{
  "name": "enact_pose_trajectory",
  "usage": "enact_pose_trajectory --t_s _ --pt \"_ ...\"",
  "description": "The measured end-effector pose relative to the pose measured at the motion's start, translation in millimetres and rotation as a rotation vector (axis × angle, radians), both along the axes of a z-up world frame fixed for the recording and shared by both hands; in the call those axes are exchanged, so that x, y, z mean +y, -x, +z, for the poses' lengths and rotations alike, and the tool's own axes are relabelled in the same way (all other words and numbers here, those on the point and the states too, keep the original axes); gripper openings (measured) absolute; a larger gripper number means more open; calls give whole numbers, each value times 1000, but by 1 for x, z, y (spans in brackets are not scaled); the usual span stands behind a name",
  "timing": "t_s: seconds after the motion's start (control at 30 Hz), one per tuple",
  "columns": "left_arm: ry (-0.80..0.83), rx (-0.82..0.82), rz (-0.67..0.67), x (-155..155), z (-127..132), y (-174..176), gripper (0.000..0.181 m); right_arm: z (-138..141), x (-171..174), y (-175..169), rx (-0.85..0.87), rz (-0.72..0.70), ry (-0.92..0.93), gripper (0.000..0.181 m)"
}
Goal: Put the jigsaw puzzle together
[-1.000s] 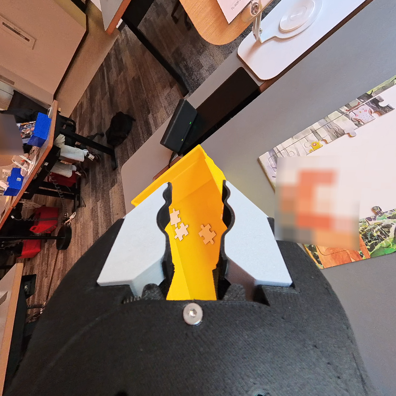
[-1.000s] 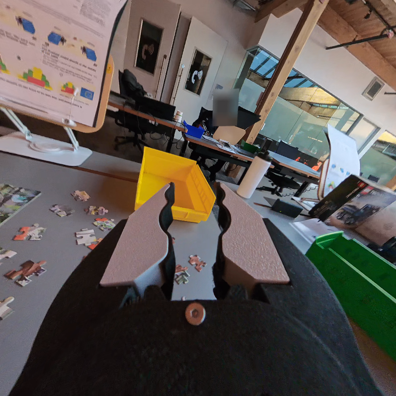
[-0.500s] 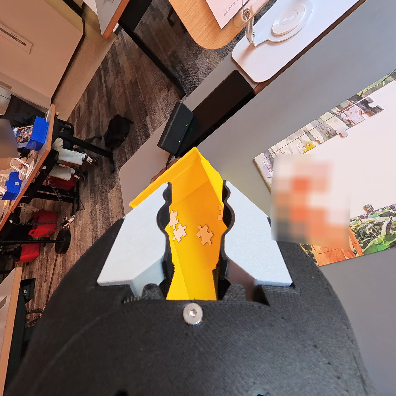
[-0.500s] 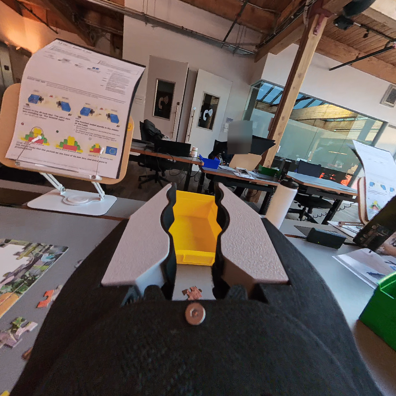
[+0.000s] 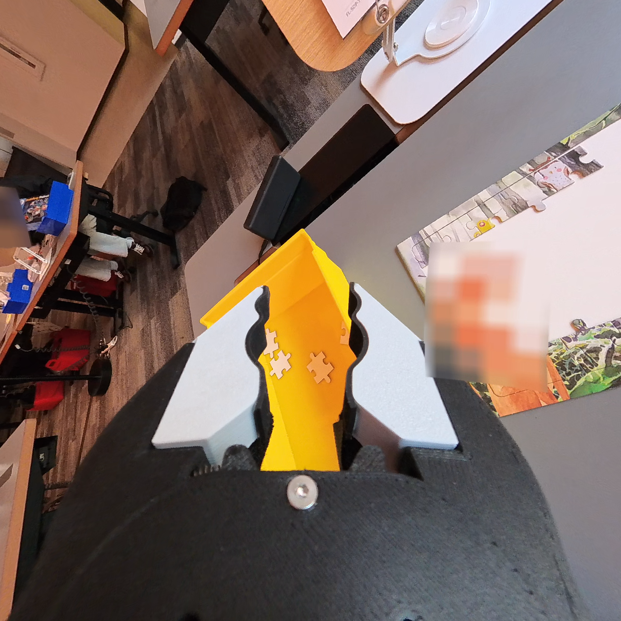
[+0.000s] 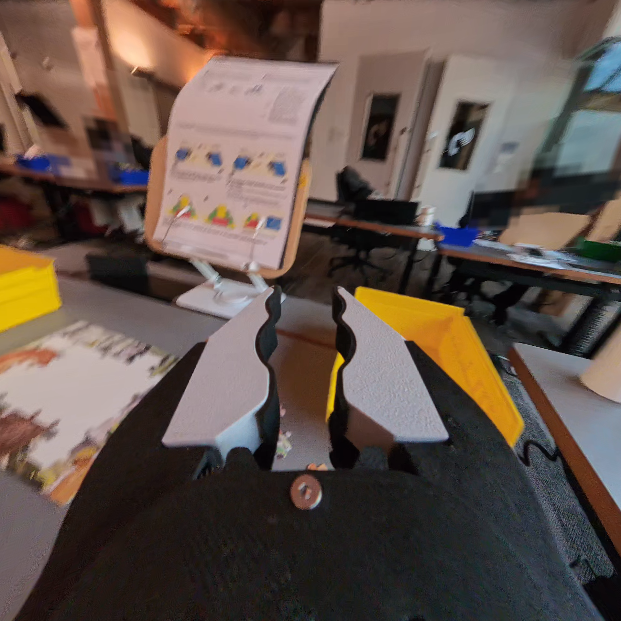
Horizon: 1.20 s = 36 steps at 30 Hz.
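Observation:
My left gripper [image 5: 309, 292] is shut on the wall of a yellow bin [image 5: 302, 413] and holds it tilted near the table's edge. Several puzzle pieces [image 5: 319, 366] lie face down inside the bin. The partly assembled jigsaw puzzle [image 5: 504, 198] lies on the grey table to the right, with a white empty middle. It also shows in the blurred right wrist view [image 6: 67, 369]. My right gripper [image 6: 305, 295] is open and empty above the table. A few loose pieces [image 6: 284, 443] show low between its fingers.
A second yellow bin [image 6: 437, 336] stands on the table just right of my right gripper. Another yellow bin edge [image 6: 23, 289] shows at far left. A document stand [image 6: 235, 168] is at the table's back. A black box [image 5: 272, 198] sits off the table edge.
My right gripper has swung left, from facing the yellow bin to facing the document stand, and the view is now blurred. My left gripper with its bin has shifted only slightly.

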<state>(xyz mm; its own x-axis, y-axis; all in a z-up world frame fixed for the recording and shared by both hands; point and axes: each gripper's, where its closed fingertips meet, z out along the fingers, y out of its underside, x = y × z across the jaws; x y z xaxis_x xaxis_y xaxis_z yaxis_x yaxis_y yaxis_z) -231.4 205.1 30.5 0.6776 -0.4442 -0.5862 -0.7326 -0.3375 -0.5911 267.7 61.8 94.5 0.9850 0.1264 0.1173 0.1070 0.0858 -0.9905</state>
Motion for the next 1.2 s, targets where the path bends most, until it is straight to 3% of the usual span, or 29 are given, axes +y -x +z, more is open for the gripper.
enact_pose_trajectory --t_s 0.1,0.2,0.27,0.5,0.57,1.0,1.2 --pt "6 7 0 1 -2 -1 45 -41 24 42 -175 160 244 31" --pt "16 24 0 3 -6 -3 45 -101 41 75 -261 348 624 39" --pt "20 31 1 3 -8 -3 45 -131 54 79 -363 363 783 39" --pt "35 50 11 6 -14 -1 45 -207 94 115 -387 473 923 39" --pt "36 53 19 7 -14 0 46 -229 99 96 -434 393 995 41" --pt "50 72 16 7 -18 -2 45 -258 99 95 -394 441 1053 45" --pt "54 75 19 7 -19 -1 45 -259 101 101 -350 468 1040 30"
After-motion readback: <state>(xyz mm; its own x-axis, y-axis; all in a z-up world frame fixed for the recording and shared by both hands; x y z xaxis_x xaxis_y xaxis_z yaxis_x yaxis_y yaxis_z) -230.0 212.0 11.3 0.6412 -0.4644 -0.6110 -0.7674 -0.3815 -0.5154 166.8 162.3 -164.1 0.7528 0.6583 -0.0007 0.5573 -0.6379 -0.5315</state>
